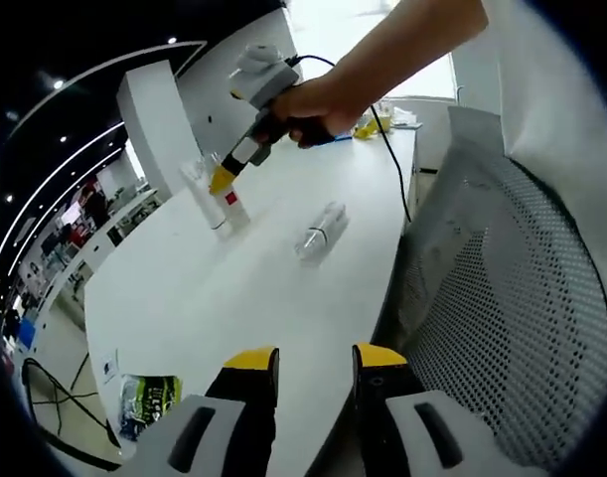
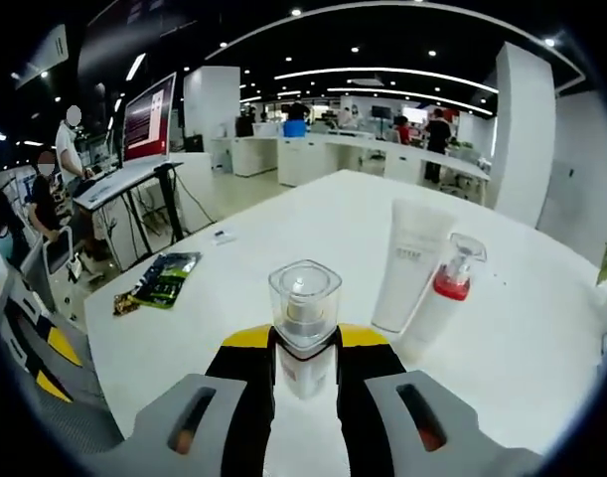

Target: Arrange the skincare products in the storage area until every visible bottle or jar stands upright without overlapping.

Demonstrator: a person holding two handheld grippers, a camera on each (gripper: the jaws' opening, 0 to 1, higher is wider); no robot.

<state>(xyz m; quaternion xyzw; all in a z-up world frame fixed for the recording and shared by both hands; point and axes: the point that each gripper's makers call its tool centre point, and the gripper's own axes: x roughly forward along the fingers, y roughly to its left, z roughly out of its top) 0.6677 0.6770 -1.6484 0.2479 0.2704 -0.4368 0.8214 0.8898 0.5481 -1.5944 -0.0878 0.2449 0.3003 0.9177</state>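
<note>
a: what does the right gripper hold?
b: its fingers are closed on a clear-capped bottle, upright on the white table, just beside a white tube and a red-collared pump bottle.
a: and the left gripper?
b: fingers parted, holding nothing, above the table edge. a clear bottle lies on its side further along the table.

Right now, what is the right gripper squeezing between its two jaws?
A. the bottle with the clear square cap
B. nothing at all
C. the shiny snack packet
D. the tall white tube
A. In the right gripper view the right gripper has its jaws closed on the bottle with the clear square cap, while the white tube stands free behind it.
</note>
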